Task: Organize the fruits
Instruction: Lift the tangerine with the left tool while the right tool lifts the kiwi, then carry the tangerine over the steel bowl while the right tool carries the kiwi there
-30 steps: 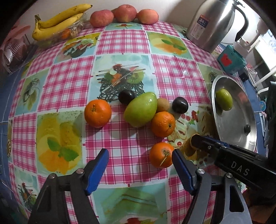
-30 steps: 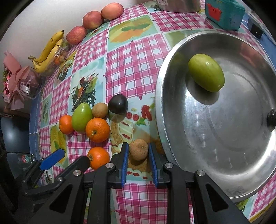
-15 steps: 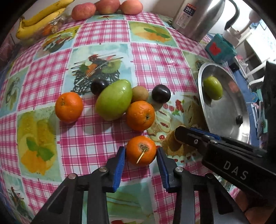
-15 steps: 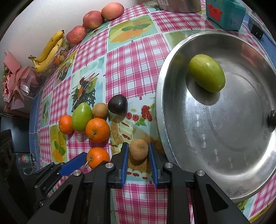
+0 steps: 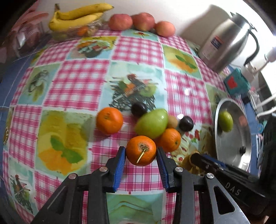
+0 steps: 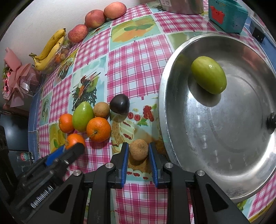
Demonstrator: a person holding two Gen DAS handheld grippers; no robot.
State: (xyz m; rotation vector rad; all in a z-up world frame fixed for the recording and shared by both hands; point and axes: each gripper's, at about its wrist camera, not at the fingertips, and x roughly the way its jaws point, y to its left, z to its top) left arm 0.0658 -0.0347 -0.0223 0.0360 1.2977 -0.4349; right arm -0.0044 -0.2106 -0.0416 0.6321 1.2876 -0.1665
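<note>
My left gripper (image 5: 140, 155) is shut on an orange (image 5: 141, 150), stem scar facing the camera, just in front of the fruit pile. The pile holds a green mango (image 5: 151, 124), two more oranges (image 5: 109, 120) (image 5: 169, 139), two dark plums (image 5: 138, 109) (image 5: 186, 123) and a small brown fruit (image 5: 172, 121). My right gripper (image 6: 138, 152) is shut on another small brown fruit (image 6: 138, 149), low over the tablecloth beside the steel tray (image 6: 163, 103). One green fruit (image 6: 208, 75) lies in the tray.
Bananas (image 5: 81, 15) on a clear bowl and three apples (image 5: 141, 21) line the far wall. A steel jug (image 5: 226, 44) and a teal box (image 5: 236, 83) stand at the back right. A pink bouquet (image 6: 15, 81) sits at the table's left end.
The left jaws went from wide open to shut on the near orange, then drew back with it, so it now overlaps the pile. The right gripper stayed still on its brown fruit.
</note>
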